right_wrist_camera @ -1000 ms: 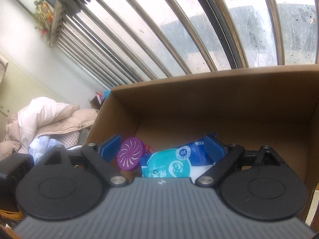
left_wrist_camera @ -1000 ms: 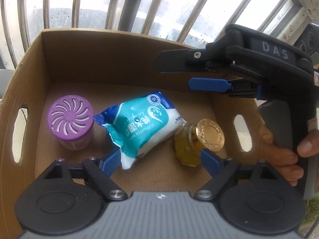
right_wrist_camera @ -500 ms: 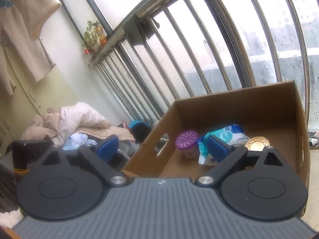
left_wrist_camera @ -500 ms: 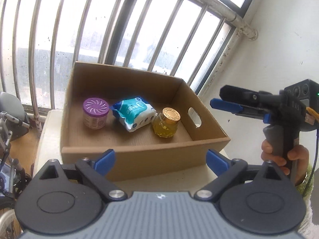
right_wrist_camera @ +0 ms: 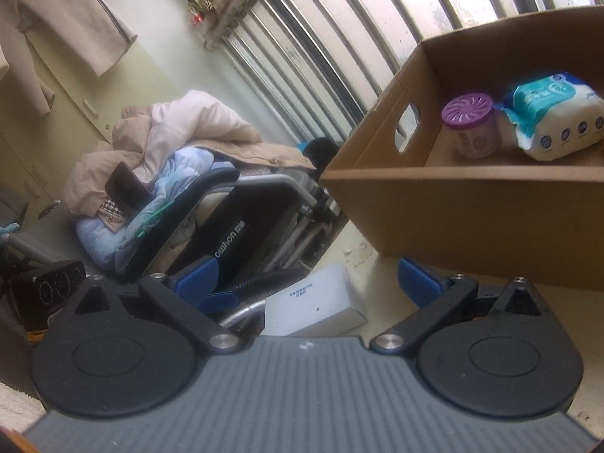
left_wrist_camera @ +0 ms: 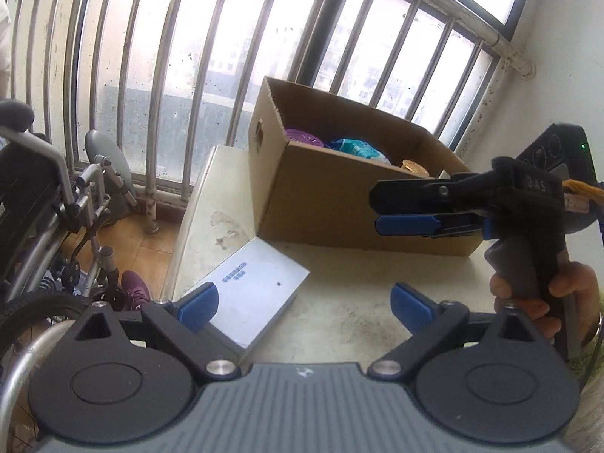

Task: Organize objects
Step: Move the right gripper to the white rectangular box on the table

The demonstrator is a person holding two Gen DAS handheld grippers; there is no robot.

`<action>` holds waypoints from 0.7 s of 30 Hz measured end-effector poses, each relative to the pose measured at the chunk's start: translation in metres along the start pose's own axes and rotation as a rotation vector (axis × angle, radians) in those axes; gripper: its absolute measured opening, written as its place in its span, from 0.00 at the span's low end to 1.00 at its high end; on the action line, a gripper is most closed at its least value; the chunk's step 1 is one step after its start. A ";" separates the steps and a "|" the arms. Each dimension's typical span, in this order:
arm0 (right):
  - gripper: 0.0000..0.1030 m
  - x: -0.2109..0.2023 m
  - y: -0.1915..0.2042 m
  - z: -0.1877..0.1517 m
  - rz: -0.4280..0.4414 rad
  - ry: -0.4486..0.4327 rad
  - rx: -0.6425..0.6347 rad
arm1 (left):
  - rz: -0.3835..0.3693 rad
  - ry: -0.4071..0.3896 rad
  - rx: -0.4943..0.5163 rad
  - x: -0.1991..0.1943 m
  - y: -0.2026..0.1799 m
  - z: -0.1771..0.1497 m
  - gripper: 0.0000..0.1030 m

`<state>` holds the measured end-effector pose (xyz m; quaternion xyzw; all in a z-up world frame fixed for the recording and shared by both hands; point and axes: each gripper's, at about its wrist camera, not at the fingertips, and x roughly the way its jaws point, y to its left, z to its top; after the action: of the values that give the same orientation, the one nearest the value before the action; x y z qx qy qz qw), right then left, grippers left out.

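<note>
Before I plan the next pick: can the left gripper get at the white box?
Probably yes. The white box lies on the table outside the carton, just ahead of the open, empty left gripper, with nothing between them.

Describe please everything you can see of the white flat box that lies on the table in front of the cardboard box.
The white flat box is a thin rectangular carton, apparently matte cardboard, closed. Its top carries a small block of dark printed text and one tiny dark dot. It lies flat on the pale table, turned at an angle, at the table's edge, beside the cardboard box; whether they touch is unclear. Nothing holds it: no claw touches it.
</note>
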<state>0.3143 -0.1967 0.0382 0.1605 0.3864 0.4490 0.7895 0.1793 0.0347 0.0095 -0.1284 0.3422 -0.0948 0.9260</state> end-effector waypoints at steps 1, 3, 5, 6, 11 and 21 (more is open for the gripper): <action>0.99 0.014 -0.001 -0.002 -0.004 0.021 0.013 | -0.004 0.011 -0.008 0.001 0.006 -0.004 0.96; 0.99 0.039 -0.002 -0.004 -0.014 0.068 0.036 | 0.003 0.019 -0.012 0.002 0.014 -0.008 0.96; 0.99 0.057 -0.003 -0.006 -0.016 0.097 0.043 | 0.018 0.023 -0.014 0.004 0.021 -0.011 0.96; 0.99 0.065 -0.002 -0.007 -0.019 0.112 0.042 | 0.021 0.024 -0.019 0.005 0.024 -0.012 0.96; 0.99 0.094 0.000 -0.009 -0.039 0.180 0.046 | -0.024 0.051 -0.033 0.016 0.030 -0.016 0.96; 0.99 0.106 0.005 -0.013 -0.020 0.236 0.055 | -0.067 0.093 -0.012 0.029 0.025 -0.023 0.96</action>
<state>0.3335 -0.1067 -0.0163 0.1243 0.4906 0.4459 0.7383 0.1882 0.0471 -0.0332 -0.1411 0.3810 -0.1296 0.9045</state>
